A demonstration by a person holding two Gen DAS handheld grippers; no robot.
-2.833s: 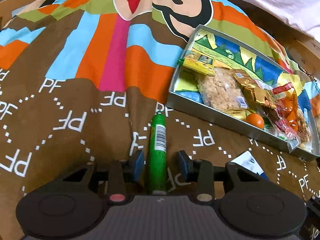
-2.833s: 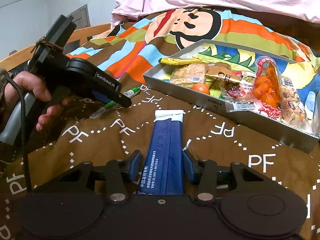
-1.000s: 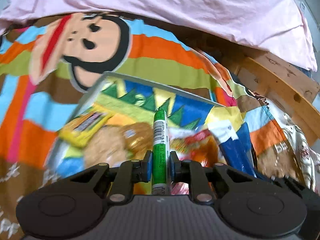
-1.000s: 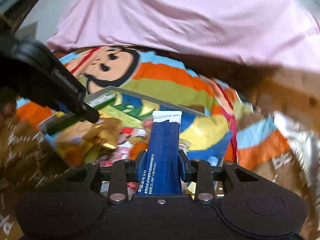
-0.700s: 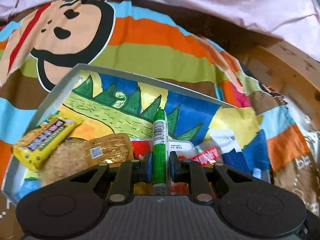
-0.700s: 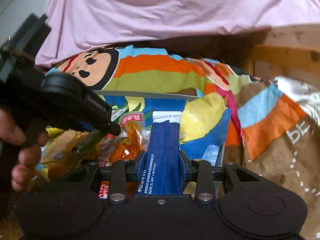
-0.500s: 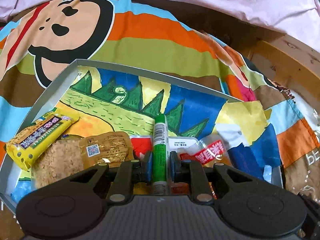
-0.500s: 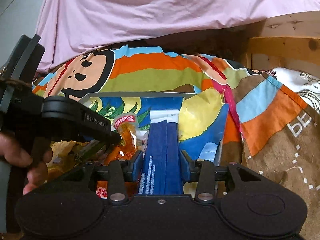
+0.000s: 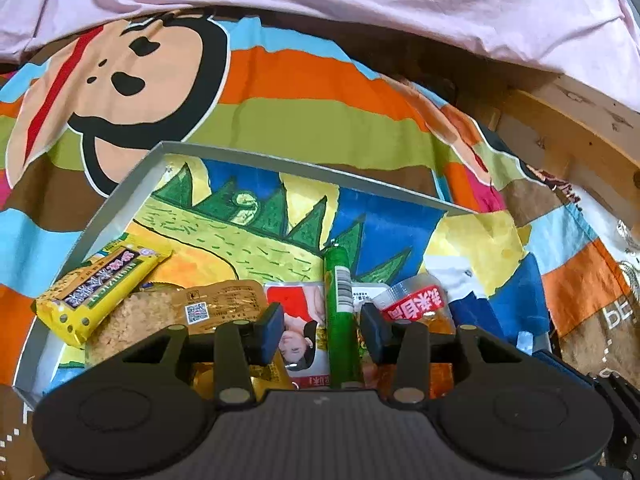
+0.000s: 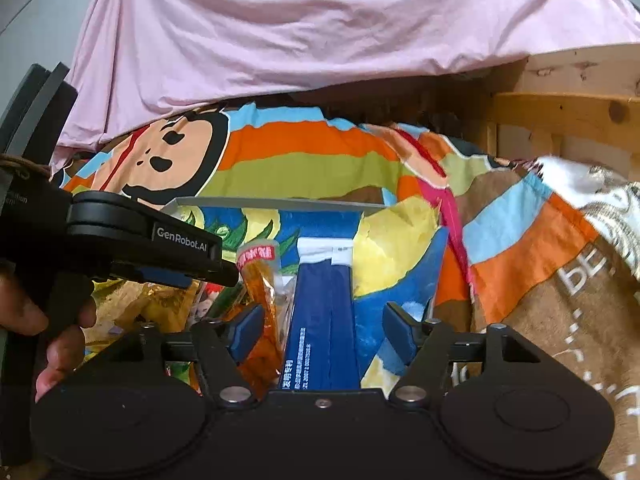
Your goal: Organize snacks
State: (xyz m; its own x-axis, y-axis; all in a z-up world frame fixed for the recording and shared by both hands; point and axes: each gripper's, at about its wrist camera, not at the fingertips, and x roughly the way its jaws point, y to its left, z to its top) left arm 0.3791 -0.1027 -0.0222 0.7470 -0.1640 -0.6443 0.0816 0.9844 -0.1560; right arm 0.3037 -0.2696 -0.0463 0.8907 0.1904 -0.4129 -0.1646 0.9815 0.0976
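Note:
A grey tray [image 9: 120, 196] with a colourful drawing lining holds several snack packs. My left gripper [image 9: 322, 330] is open over the tray; a green stick snack [image 9: 340, 312] lies between its spread fingers, resting on the packs below. My right gripper [image 10: 324, 330] is open at the tray's right end; a dark blue packet [image 10: 322, 320] lies loose between its fingers. The tray's far rim [image 10: 272, 202] shows in the right wrist view. The left gripper's body [image 10: 144, 248] shows at the left there.
A yellow bar [image 9: 100, 284], a rice cake pack [image 9: 160, 312] and a red-labelled orange pack [image 9: 420, 304] lie in the tray. The tray sits on a striped monkey-print blanket [image 9: 280, 80]. A pink sheet [image 9: 360, 0] lies behind. A wooden frame [image 10: 560, 112] stands at the right.
Both grippers carried their snacks from the blanket over the tray. In the last half second both opened, letting go of the green stick and the blue packet.

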